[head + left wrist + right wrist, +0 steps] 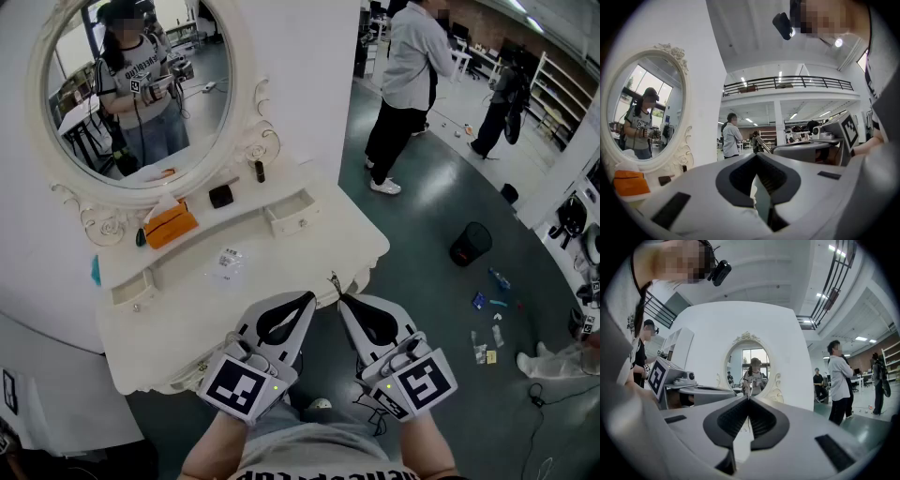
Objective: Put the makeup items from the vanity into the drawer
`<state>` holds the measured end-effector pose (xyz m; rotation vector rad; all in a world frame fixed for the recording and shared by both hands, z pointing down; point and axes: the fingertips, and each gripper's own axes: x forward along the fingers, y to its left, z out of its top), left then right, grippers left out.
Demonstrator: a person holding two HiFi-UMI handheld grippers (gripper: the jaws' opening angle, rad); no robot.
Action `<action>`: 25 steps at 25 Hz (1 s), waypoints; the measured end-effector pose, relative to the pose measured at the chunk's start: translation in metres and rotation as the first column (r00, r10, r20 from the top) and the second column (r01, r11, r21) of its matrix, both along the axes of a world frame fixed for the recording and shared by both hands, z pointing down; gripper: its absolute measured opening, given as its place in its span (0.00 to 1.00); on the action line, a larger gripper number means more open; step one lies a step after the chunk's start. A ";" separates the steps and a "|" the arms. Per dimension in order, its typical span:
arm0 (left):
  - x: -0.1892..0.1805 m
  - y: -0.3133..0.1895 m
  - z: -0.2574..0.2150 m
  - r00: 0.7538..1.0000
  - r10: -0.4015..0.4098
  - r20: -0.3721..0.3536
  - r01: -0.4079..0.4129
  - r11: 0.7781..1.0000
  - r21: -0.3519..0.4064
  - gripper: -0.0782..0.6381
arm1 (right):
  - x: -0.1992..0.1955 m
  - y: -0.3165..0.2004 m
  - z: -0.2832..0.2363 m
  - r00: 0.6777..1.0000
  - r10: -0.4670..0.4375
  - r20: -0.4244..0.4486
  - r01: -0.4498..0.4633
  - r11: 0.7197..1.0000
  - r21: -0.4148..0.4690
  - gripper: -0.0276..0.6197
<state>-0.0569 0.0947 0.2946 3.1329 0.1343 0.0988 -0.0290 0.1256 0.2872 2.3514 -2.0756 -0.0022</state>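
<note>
Grey left gripper (308,298) and right gripper (345,299) carry black-white marker cubes (240,388).

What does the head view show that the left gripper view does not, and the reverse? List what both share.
Head view only: the vanity's small drawer, a clear packet on its top, a black bin on the floor. Left gripper view only: the balcony railing overhead. Both: the oval mirror, the orange box, and the left tongs, shut and empty.
</note>
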 end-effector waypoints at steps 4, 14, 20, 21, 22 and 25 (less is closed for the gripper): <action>-0.004 0.001 0.000 1.000 -0.003 -0.002 0.003 1.000 -0.004 0.12 | -0.002 0.000 -0.002 1.000 -0.001 0.002 0.001 1.000 0.006 0.08; -0.009 0.010 0.001 1.000 -0.030 -0.004 0.030 1.000 -0.008 0.12 | -0.008 0.008 -0.001 0.999 -0.031 0.013 0.030 0.999 0.018 0.08; -0.012 0.017 0.004 0.999 -0.050 -0.009 0.050 0.999 -0.006 0.12 | -0.010 0.017 0.004 0.999 -0.040 0.022 0.039 0.999 0.022 0.08; -0.013 0.018 0.006 0.999 -0.052 -0.007 0.052 0.999 -0.007 0.12 | -0.009 0.019 0.004 0.999 -0.038 0.031 0.037 0.999 0.025 0.08; -0.013 0.019 0.007 0.999 -0.053 -0.006 0.053 0.999 -0.008 0.12 | -0.009 0.020 0.004 0.998 -0.037 0.043 0.036 0.999 0.031 0.08; -0.009 0.014 0.007 0.998 -0.054 -0.034 0.055 0.998 0.014 0.12 | -0.005 0.019 0.006 0.997 -0.041 0.065 0.039 0.998 0.041 0.08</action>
